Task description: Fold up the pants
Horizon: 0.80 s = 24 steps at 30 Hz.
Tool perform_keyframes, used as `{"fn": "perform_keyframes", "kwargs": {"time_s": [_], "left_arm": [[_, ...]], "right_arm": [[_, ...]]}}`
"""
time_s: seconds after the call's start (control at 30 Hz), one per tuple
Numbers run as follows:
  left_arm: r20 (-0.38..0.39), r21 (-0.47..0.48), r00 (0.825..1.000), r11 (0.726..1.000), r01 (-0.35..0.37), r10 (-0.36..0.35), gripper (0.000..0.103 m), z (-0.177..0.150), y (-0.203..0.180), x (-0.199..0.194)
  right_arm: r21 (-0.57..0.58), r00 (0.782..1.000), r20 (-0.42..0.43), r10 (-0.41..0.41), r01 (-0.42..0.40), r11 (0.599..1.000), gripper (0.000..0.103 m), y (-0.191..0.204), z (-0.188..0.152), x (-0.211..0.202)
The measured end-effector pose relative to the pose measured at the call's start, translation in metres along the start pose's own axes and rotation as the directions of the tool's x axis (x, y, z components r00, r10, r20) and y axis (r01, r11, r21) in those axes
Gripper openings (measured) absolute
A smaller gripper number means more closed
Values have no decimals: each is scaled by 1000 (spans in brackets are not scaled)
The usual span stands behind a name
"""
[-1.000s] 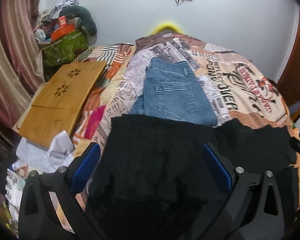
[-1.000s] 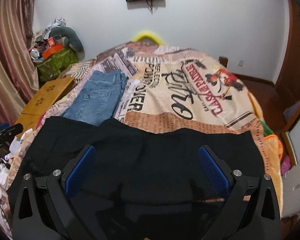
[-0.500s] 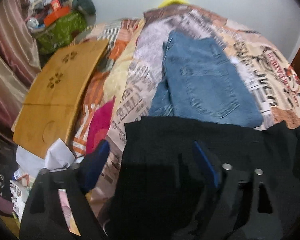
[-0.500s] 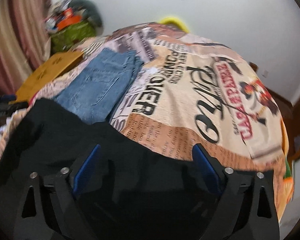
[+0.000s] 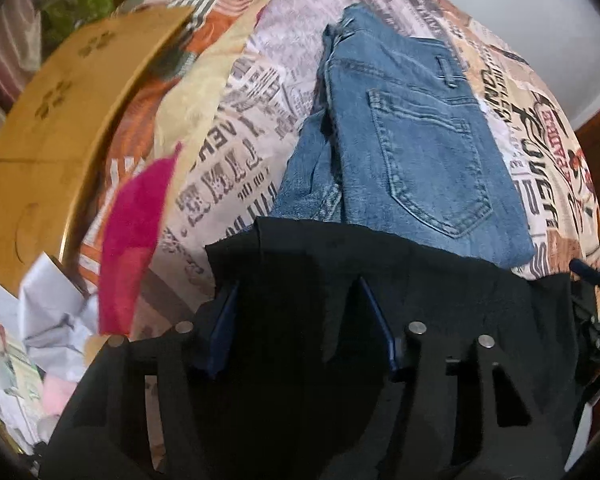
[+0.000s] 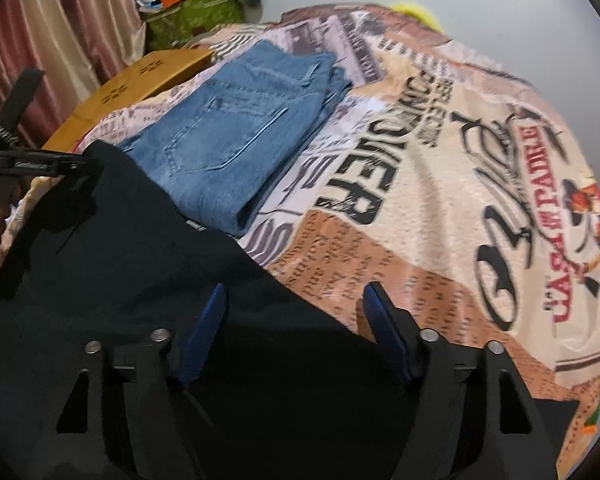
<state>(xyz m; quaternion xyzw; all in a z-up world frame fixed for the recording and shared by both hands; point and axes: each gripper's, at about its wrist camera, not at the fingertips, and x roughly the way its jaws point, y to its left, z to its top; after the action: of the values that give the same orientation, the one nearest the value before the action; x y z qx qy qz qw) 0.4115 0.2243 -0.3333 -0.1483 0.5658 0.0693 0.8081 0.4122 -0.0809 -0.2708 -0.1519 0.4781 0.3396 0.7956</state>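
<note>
Left wrist view: we find the black pants [image 5: 380, 264] spread flat across the near part of the bed, on a printed bedspread [image 5: 252, 128] with newspaper-style lettering. The left gripper [image 5: 296, 300] points steeply down over the far left corner of the black fabric. Its jaws are closing, about half apart, with the black cloth lying between and beneath the blue pads [image 5: 224, 324]. We cannot tell from this view whether the pads touch the cloth; no pinch is seen. A folded pair of blue jeans [image 5: 412, 140] lies just beyond the pants' far edge, back pocket up, and the black edge overlaps its near end. A wooden board [image 5: 56, 128] lies at the left edge of the bed, with a pink cloth [image 5: 136, 236] and crumpled white paper [image 5: 56, 312] beside it.

Right wrist view: we note the right gripper [image 6: 296, 308] tilted down over the far right edge of the same pants [image 6: 140, 280], where black fabric meets the bedspread [image 6: 460, 160]. Its jaws are likewise closing, still well apart, and the cloth edge runs between the pads [image 6: 204, 332] without being clamped. The jeans [image 6: 236, 128] lie left of centre, and the left gripper [image 6: 40, 166] shows at the pants' far left corner. A green bag [image 6: 192, 20] of clutter stands by the curtain [image 6: 60, 40].
</note>
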Motion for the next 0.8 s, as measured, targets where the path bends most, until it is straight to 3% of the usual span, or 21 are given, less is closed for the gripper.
{"fn": "perform_keyframes", "kwargs": {"time_s": [0.13, 0.3, 0.43, 0.63, 0.73, 0.8], "left_arm": [[1, -7, 1000, 1000, -12, 12, 51, 1, 0, 2], [-4, 0, 999, 999, -34, 34, 29, 0, 2, 0], [5, 26, 999, 999, -43, 43, 19, -4, 0, -7], [11, 30, 999, 999, -33, 32, 11, -7, -1, -18], [18, 29, 1000, 999, -26, 26, 9, -7, -1, -25], [27, 38, 999, 999, -26, 25, 8, -8, -3, -33]], "right_arm": [[3, 998, -17, 64, -64, 998, 58, 2, 0, 4], [-1, 993, -50, 103, -103, 995, 57, 6, -2, 11], [11, 987, -77, 141, -141, 990, 57, 4, -7, 12], [-45, 995, -77, 67, -71, 996, 52, 14, -16, 14], [-62, 998, -45, 48, -50, 997, 37, 21, -19, 11], [-85, 999, -28, 25, -27, 996, 21, 25, -20, 8]]}}
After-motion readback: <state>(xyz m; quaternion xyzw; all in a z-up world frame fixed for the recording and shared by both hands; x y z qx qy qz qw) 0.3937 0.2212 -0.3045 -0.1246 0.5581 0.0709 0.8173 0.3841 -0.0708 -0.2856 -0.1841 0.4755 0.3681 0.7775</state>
